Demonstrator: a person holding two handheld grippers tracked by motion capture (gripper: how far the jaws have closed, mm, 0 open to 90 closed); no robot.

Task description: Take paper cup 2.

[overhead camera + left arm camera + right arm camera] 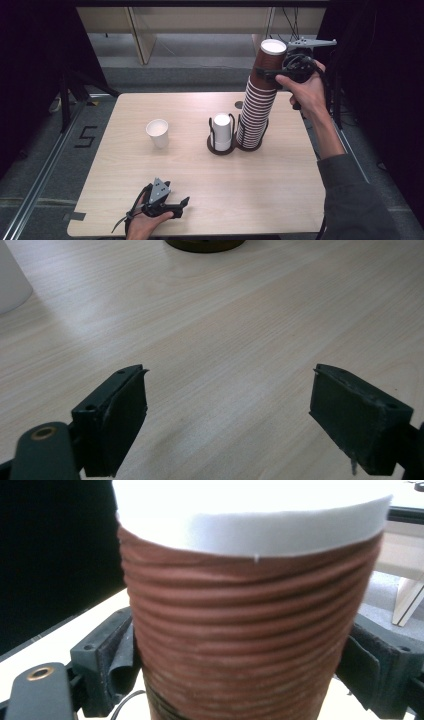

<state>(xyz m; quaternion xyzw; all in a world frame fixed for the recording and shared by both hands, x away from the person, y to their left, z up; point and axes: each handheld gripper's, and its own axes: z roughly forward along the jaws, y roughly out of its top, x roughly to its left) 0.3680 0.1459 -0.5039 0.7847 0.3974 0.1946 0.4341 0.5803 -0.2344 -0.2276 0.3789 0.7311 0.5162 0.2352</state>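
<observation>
While right claw (274,73) pinches top cup (270,59) to free it from stack (256,112), left claw (172,206) rests spread on counter (200,165) (idle, clear of work).

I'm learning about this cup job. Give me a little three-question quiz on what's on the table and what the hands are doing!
1. True or false: the right tool is clamped on the top brown cup of the tall brown stack.
2. What does the left tool hold? A) a white cup B) nothing C) a brown cup
3. Fill in: the lone white cup stands on the table to the ____ of the short white stack, as the high view shows it.

Key
1. True; its pads press both sides of the cup.
2. B; its jaws stand apart over bare wood.
3. left
</observation>
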